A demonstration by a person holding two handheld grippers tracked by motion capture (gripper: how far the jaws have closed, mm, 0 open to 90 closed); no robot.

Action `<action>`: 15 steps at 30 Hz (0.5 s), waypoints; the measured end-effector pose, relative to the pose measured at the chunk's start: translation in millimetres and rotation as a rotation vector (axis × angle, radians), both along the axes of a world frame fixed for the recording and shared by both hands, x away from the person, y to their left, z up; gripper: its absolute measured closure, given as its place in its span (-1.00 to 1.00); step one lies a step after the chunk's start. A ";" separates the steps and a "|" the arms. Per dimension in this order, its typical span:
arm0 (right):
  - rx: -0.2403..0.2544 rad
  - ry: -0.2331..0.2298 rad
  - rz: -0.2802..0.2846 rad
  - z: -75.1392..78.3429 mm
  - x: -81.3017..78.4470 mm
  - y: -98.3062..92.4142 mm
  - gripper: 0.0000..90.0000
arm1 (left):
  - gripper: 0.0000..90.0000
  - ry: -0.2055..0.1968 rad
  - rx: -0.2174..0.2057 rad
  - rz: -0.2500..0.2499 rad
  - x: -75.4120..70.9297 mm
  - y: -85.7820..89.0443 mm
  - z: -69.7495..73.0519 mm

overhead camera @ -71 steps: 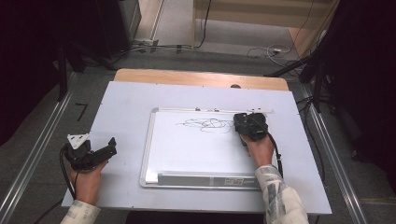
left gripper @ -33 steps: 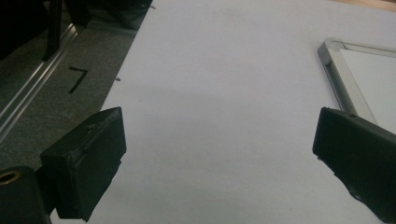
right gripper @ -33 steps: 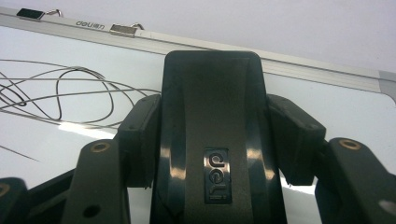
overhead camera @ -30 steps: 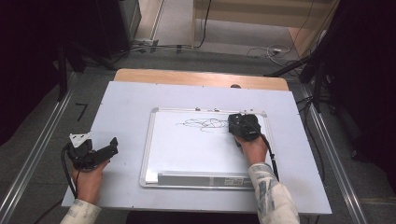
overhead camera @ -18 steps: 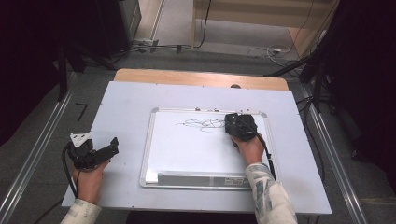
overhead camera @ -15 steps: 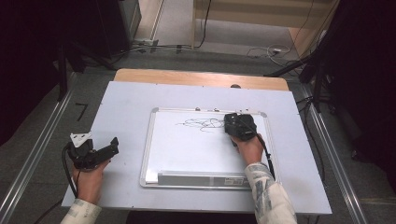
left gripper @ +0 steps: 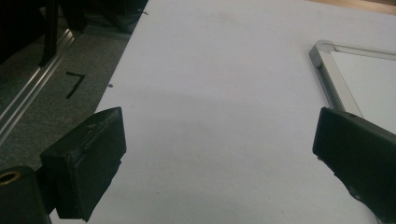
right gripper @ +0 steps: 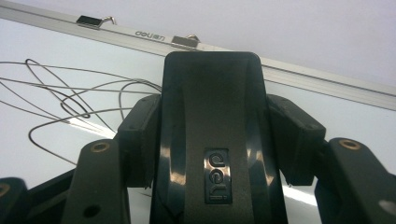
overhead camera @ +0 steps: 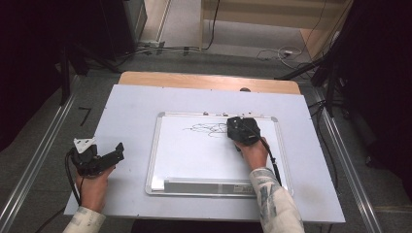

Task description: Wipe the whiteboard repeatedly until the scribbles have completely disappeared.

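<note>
Eraser (right gripper: 212, 140) is clamped between the right gripper's (overhead camera: 243, 130) fingers (right gripper: 140, 140), flat on the whiteboard (overhead camera: 194, 160); scribble (right gripper: 70, 98) just beside the pads could be missed if pressure tilts; left gripper (left gripper: 219, 154) is held wide, idle.

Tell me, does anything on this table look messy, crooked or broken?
Nothing looks broken or spilled. The whiteboard lies flat and roughly square to the table. The one untidy thing is a black scribble near its top edge, beside the eraser gripped in the right gripper. The left gripper rests open, apart.
</note>
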State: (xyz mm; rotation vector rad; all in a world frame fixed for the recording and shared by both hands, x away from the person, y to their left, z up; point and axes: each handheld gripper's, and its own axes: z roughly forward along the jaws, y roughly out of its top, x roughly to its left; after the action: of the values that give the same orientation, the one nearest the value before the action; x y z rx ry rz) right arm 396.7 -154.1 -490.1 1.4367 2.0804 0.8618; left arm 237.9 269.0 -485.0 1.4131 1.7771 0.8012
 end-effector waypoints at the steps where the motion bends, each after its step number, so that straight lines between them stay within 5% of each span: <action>1: 0.000 -0.001 0.002 0.0 0.0 1.6 -0.14 | -0.94 0.001 0.001 -0.001 -0.1 -0.1 0.1; 15: -0.005 -0.003 0.039 -0.6 0.6 24.0 -0.14 | -0.94 -0.001 -0.001 -0.002 -0.2 0.1 0.2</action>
State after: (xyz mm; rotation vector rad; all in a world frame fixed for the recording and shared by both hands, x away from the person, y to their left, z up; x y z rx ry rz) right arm 397.4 -130.1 -490.7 1.3958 2.1138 0.8728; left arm 237.8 269.1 -484.8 1.4127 1.7750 0.7999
